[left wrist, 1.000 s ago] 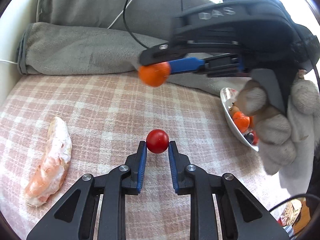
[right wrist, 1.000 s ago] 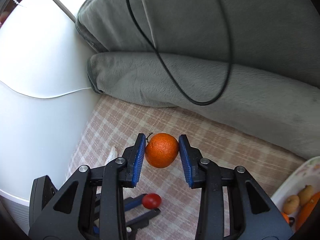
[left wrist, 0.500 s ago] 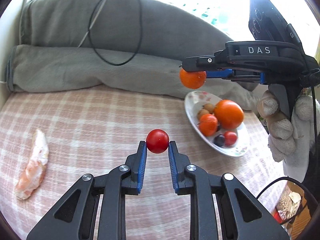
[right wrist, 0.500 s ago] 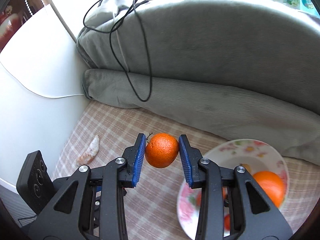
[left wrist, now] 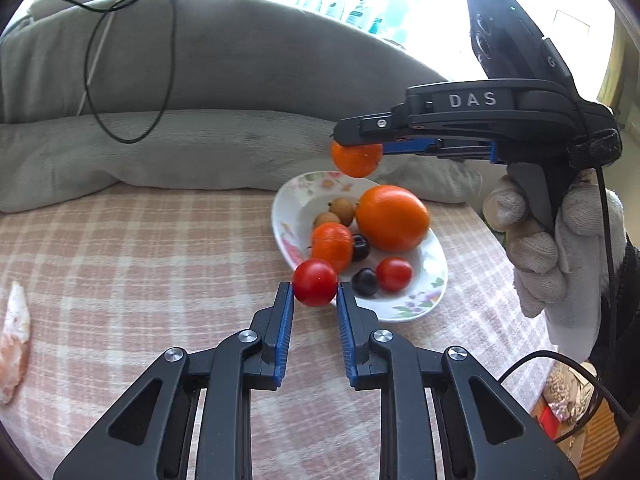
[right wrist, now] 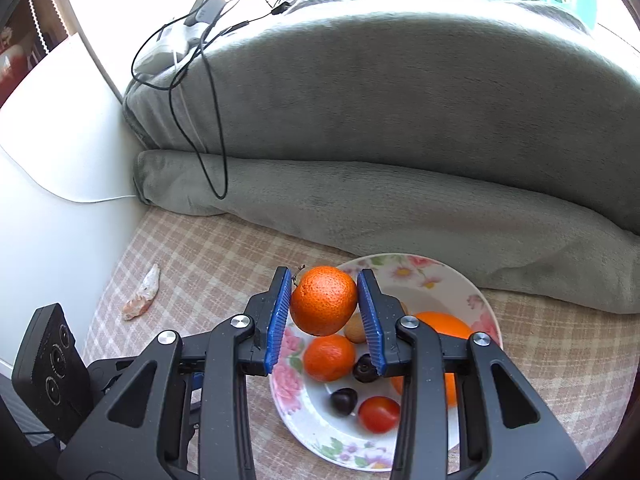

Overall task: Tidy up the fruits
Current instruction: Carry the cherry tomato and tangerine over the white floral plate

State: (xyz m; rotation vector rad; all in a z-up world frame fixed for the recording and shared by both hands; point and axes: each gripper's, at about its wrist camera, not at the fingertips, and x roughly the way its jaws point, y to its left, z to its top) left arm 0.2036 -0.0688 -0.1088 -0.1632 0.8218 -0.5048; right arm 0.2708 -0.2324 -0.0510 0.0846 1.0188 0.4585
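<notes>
Left gripper (left wrist: 315,294) clamped on a red cherry tomato (left wrist: 315,282) at the floral plate's (left wrist: 408,306) near rim, right gripper (right wrist: 323,300) clasping a small orange (right wrist: 323,300) above the plate's fruit, checked cloth (left wrist: 140,260) beneath

The setting is a home, most likely a living or bedroom area. Indicators: a soft surface covered by a checked cloth (left wrist: 120,264), grey plush blankets (right wrist: 400,120) piled behind it, a floral china plate (right wrist: 404,272) of fruit, charger cables (right wrist: 200,80) draped over the blankets, and a sunlit window ledge.
</notes>
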